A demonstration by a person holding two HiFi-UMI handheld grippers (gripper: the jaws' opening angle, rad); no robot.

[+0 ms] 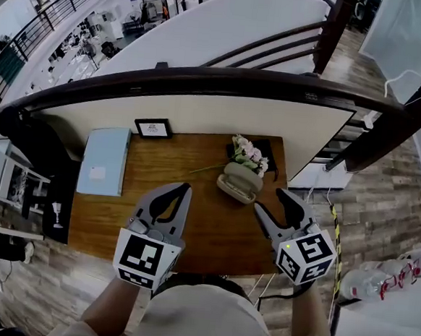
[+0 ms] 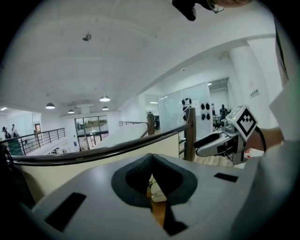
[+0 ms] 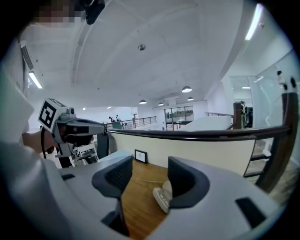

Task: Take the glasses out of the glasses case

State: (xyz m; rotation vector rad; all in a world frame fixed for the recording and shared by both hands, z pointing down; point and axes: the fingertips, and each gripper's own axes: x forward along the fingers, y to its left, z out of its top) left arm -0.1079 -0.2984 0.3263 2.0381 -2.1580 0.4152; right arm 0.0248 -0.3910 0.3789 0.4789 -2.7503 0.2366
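Note:
A beige glasses case (image 1: 238,182) lies on the wooden table (image 1: 196,162), toward its right side, just in front of a bunch of pink and white flowers (image 1: 250,155). No glasses show. My left gripper (image 1: 185,189) hovers over the table's front, left of the case, its pads touching at the tips with nothing between them. My right gripper (image 1: 270,199) hangs close to the case's right front, open and empty. In the right gripper view the case (image 3: 161,197) lies beyond the gap between the jaws of the right gripper (image 3: 150,176). The left gripper (image 2: 150,158) hides most of the case in its own view.
A light blue book (image 1: 104,160) lies at the table's left end. A small black picture frame (image 1: 153,128) stands at the back edge. A dark curved handrail (image 1: 203,80) over a cream wall runs behind the table. Dark shelving (image 1: 20,185) stands at the left.

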